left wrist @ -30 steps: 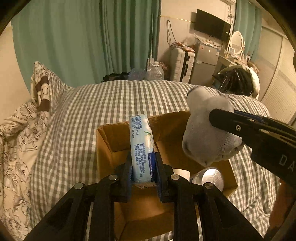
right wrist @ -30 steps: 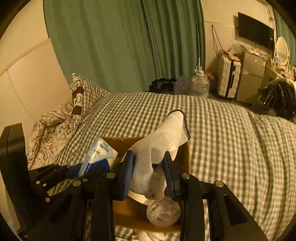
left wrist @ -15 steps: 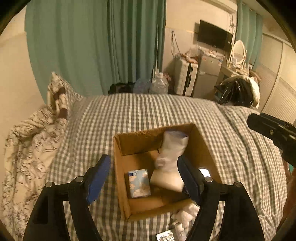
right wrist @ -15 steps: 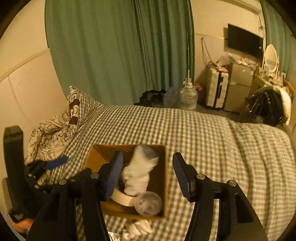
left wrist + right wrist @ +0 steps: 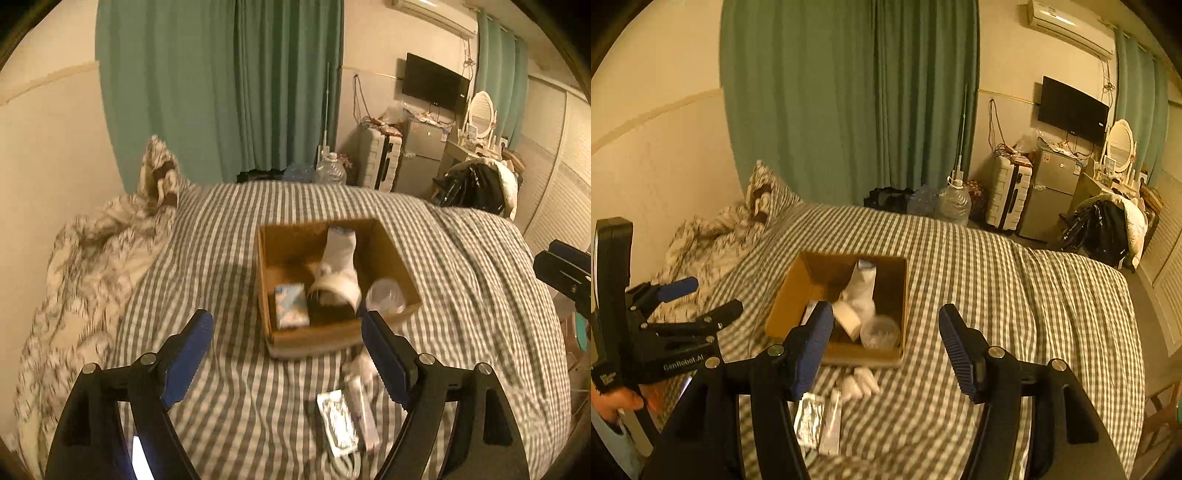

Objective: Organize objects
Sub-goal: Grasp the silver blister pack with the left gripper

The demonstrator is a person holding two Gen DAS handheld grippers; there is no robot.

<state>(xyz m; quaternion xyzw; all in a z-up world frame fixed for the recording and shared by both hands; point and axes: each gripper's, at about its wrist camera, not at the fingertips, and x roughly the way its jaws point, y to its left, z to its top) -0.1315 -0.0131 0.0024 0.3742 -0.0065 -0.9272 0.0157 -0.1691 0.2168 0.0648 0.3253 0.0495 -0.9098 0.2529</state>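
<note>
An open cardboard box (image 5: 389,254) (image 5: 903,295) sits on the checked bed. Inside lie a white sock (image 5: 340,254) (image 5: 862,290), a blue-white tissue pack (image 5: 291,305), a tape roll (image 5: 334,291) (image 5: 846,321) and a clear round lid (image 5: 384,295) (image 5: 880,331). My left gripper (image 5: 286,354) is open and empty, held above and in front of the box. My right gripper (image 5: 886,347) is open and empty, also above the box's near side. The left gripper also shows in the right wrist view (image 5: 690,299).
In front of the box lie a white glove (image 5: 858,382) (image 5: 360,369), a foil packet (image 5: 338,421) (image 5: 809,415) and a slim white pack (image 5: 364,417) (image 5: 831,424). A floral quilt (image 5: 92,266) is bunched at the left. Suitcase, fridge and clothes stand beyond the bed.
Both grippers opened and dropped the tissue pack and the sock into the box. Both then pulled back and up, away from the box.
</note>
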